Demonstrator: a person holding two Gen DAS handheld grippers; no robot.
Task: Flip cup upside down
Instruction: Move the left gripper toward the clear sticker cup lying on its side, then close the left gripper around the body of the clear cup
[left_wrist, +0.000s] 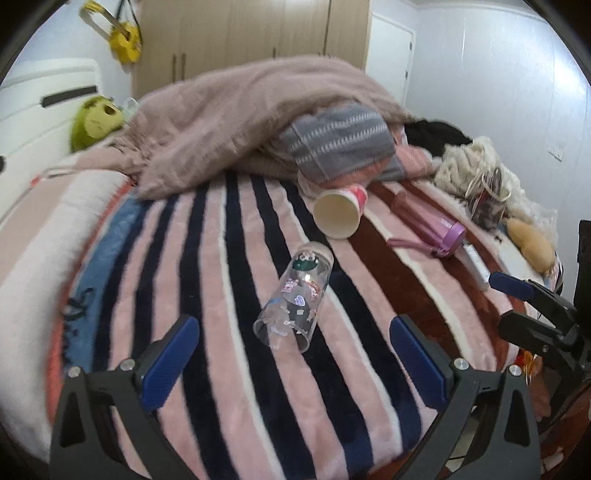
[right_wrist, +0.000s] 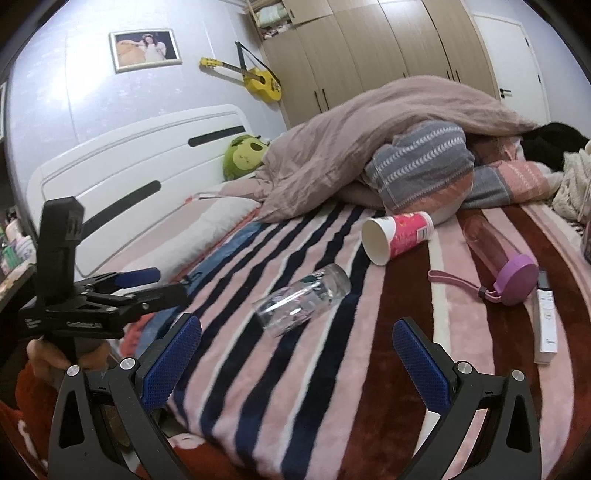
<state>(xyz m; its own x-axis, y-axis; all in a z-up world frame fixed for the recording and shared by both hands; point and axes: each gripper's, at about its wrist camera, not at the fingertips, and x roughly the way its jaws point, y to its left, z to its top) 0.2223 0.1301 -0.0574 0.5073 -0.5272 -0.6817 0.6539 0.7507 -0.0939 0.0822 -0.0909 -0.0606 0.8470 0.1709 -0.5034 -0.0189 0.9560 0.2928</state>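
Observation:
A clear glass cup (left_wrist: 294, 295) with stickers lies on its side on the striped blanket, its mouth toward me; it also shows in the right wrist view (right_wrist: 303, 299). A pink and white paper cup (left_wrist: 339, 214) lies on its side beyond it, mouth toward me, also in the right wrist view (right_wrist: 395, 236). My left gripper (left_wrist: 293, 350) is open and empty, just short of the glass cup. My right gripper (right_wrist: 295, 350) is open and empty, a little nearer than the glass. Each gripper shows at the edge of the other's view.
A pink bottle with a purple lid (right_wrist: 498, 258) and a white box (right_wrist: 546, 325) lie right of the cups. A heaped duvet and pillow (left_wrist: 258, 122) lie behind them. The white headboard (right_wrist: 129, 177) and a green plush toy (right_wrist: 243, 155) are at the left.

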